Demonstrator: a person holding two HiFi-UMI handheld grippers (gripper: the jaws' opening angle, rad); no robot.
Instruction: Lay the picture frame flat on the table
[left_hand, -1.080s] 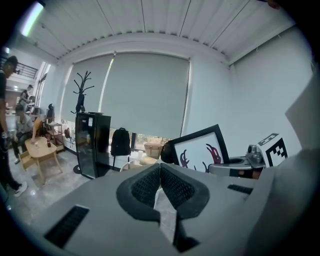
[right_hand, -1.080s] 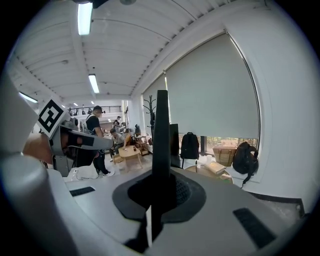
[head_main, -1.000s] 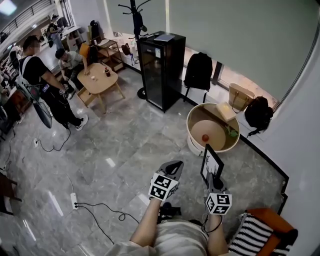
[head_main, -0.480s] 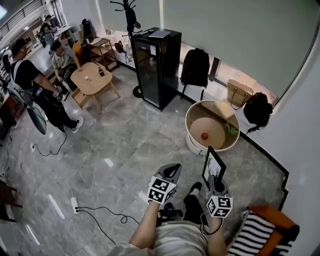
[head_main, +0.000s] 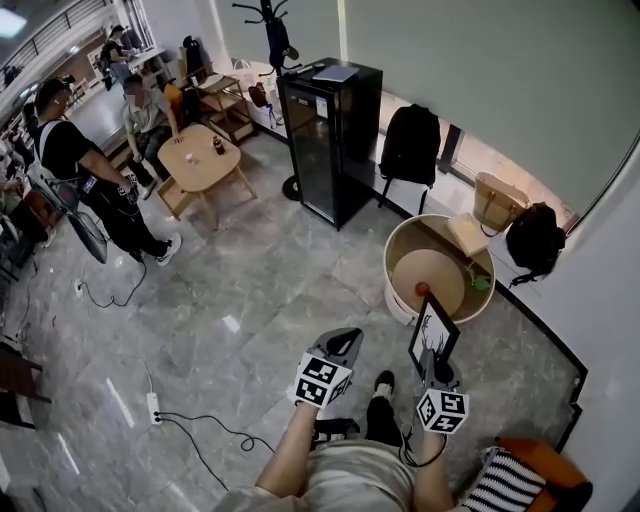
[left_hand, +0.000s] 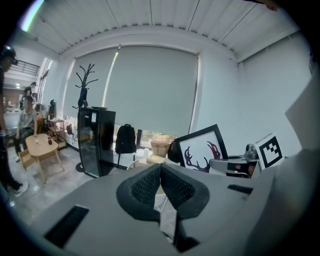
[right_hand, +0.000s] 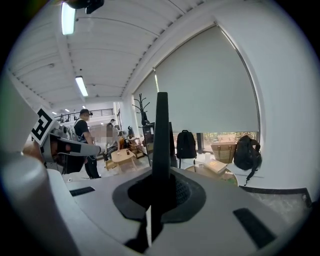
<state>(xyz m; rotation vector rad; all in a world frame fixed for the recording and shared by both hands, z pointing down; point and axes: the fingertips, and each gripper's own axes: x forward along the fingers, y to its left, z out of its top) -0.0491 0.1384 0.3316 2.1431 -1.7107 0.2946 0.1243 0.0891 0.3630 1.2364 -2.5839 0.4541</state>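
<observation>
Finds left hand-held gripper (left_hand: 160, 176) pressed together, empty; right hand-held gripper (head_main: 428, 360) pinching frame (head_main: 434, 334) by near edge, upright in the air, short of the counter (head_main: 391, 268) ahead. Advises: carry over a bare patch clear of the ball (head_main: 422, 289), tilt flat, lower gently, release only once resting.

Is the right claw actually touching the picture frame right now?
Touching. The right gripper view shows the right claw shut on the picture frame, whose dark edge stands upright between its jaws.
</observation>
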